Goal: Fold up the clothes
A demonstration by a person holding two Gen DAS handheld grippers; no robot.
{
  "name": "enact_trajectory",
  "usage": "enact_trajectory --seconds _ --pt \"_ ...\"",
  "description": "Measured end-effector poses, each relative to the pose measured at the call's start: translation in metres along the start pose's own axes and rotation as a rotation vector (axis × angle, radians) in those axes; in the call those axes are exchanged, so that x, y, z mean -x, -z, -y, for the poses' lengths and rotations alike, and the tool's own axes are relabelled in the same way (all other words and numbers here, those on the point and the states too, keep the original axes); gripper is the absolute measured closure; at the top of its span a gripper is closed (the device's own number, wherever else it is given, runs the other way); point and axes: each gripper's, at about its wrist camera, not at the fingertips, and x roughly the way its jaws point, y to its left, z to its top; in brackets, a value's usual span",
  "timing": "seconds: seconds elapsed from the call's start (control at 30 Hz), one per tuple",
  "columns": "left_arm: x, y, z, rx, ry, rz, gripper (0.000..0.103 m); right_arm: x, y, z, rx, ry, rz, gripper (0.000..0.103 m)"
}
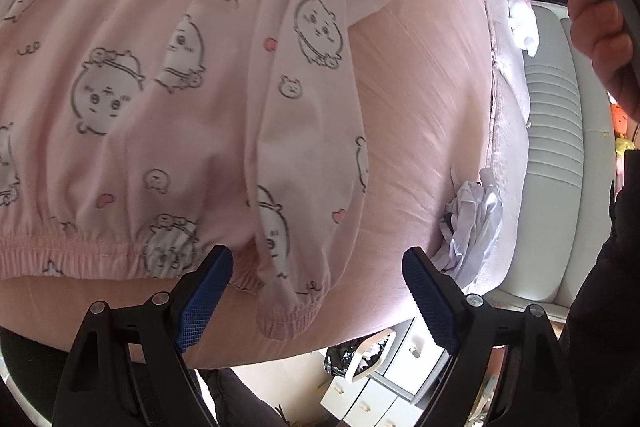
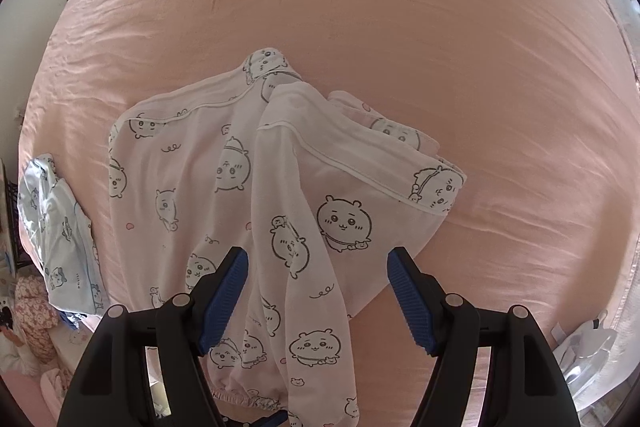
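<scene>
A pink pyjama top (image 2: 192,195) lies near the bed's (image 2: 400,7) front edge, one sleeve (image 2: 304,267) folded across its body. The left gripper (image 1: 316,291) hovers at the elastic hem (image 1: 80,247), the right gripper (image 2: 318,291) above the sleeve; both gape wide, holding nothing. Any next fold should keep edges aligned.

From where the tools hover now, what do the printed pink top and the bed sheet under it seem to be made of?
Pink top: looks like thin, soft matte knit, likely cotton; it drapes limply, and its hem gathers on elastic. Bed sheet: matte pink woven-looking fabric, possibly brushed, showing fine creases and no sheen. Neither fibre is certain.
</scene>
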Motion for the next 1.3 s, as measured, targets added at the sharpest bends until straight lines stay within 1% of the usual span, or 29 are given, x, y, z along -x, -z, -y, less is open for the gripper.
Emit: enact_trajectory --seconds 0.1,0.23,0.37,0.47,0.53,0.6,0.63,0.67,0.7,0.73,0.8,0.87,0.9,0.93,1.0,1.07,1.1,1.13,1.23,1.27,1.3 --pt "-0.006 0.001 0.006 -0.024 0.019 -0.007 0.016 -0.004 0.0 0.002 -0.006 -0.028 -0.011 0.031" --pt "-0.013 0.003 0.011 -0.073 -0.039 0.001 0.017 -0.008 -0.002 0.001 -0.004 -0.033 -0.019 0.031" --pt "-0.021 0.003 0.004 -0.06 -0.068 -0.017 0.017 -0.015 -0.004 -0.002 -0.005 -0.018 -0.017 0.031" --pt "-0.02 0.002 0.002 -0.057 -0.06 -0.012 0.018 -0.02 -0.006 -0.004 -0.007 -0.006 -0.015 0.031" --pt "-0.019 0.002 0.002 -0.065 -0.066 -0.003 0.022 -0.023 -0.007 -0.005 -0.008 0.002 -0.014 0.031" --pt "-0.018 0.002 0.002 -0.071 -0.085 0.008 0.033 -0.027 -0.009 -0.007 -0.009 0.01 -0.012 0.031" --pt "-0.017 0.002 0.002 -0.075 -0.092 0.014 0.036 -0.028 -0.009 -0.007 -0.009 0.014 -0.012 0.031" --pt "-0.017 0.002 0.003 -0.08 -0.098 0.02 0.044 -0.03 -0.01 -0.008 -0.01 0.017 -0.011 0.031" --pt "-0.017 0.002 0.003 -0.084 -0.108 0.027 0.052 -0.032 -0.01 -0.009 -0.01 0.021 -0.01 0.033" --pt "-0.017 0.001 0.003 -0.089 -0.118 0.034 0.056 -0.034 -0.011 -0.009 -0.011 0.025 -0.01 0.043" --pt "-0.018 0.001 0.004 -0.107 -0.135 0.043 0.062 -0.038 -0.013 -0.008 -0.005 0.039 -0.023 0.055" --pt "-0.019 0.002 0.006 -0.129 -0.151 0.048 0.068 -0.042 -0.013 -0.004 -0.028 0.034 -0.032 0.065" --pt "-0.02 0.003 0.008 -0.139 -0.157 0.051 0.072 -0.044 -0.013 -0.002 -0.041 0.03 -0.036 0.072" --pt "-0.021 0.003 0.009 -0.15 -0.161 0.055 0.074 -0.046 -0.013 0.0 -0.048 0.021 -0.042 0.074" --pt "-0.021 0.004 0.008 -0.163 -0.162 0.061 0.079 -0.05 -0.013 0.005 -0.065 -0.002 -0.048 0.074" --pt "-0.019 0.004 0.008 -0.17 -0.146 0.074 0.084 -0.051 -0.01 0.01 -0.084 -0.041 -0.043 0.076" --pt "-0.018 0.004 0.009 -0.177 -0.137 0.08 0.087 -0.049 -0.009 0.011 -0.081 -0.044 -0.035 0.083" --pt "-0.017 0.004 0.009 -0.184 -0.13 0.088 0.088 -0.047 -0.008 0.011 -0.073 -0.039 -0.025 0.087" --pt "-0.011 0.006 0.007 -0.19 -0.096 0.115 0.093 -0.039 -0.006 0.011 -0.05 -0.023 0.007 0.088" --pt "-0.011 0.007 0.006 -0.194 -0.094 0.122 0.095 -0.036 -0.005 0.011 -0.042 -0.017 0.017 0.09" --pt "-0.011 0.007 0.006 -0.197 -0.092 0.129 0.096 -0.033 -0.004 0.012 -0.04 -0.013 0.028 0.095"
